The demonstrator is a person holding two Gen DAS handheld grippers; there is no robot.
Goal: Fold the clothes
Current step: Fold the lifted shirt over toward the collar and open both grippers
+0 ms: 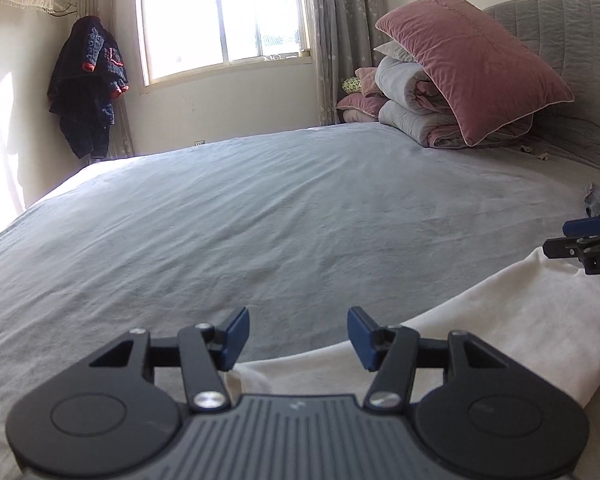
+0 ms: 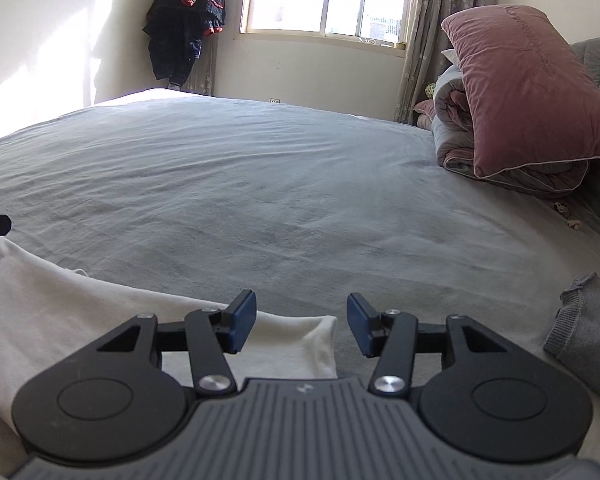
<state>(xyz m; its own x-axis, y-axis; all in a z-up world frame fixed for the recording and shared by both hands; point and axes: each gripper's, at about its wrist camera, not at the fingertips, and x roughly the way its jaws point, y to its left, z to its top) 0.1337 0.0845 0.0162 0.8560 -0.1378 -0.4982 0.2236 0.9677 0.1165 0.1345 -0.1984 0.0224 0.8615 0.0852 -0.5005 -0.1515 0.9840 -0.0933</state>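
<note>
We held the left tool [image 1: 298,338] and right tool [image 2: 301,328] spread and empty over the white garment [image 2: 60,304] at the bed's [image 1: 260,208] near edge, its lower part hidden.

Soft matt white cloth garment [image 2: 80,312] on lightly creased grey cotton-like sheet [image 2: 260,200].

One white garment [image 2: 100,312] lies near on the bed [image 2: 260,184], and one grey knit garment [image 2: 584,332] lies at the near right. Two grippers are in view: the left gripper [image 1: 298,336] and the right gripper [image 2: 301,322], each with two blue-padded fingers [image 2: 244,320]. Far right sit one large pink pillow [image 2: 532,92] and one rolled grey quilt [image 1: 412,104]. One dark jacket [image 1: 88,84] hangs by the one window [image 1: 224,16].
</note>
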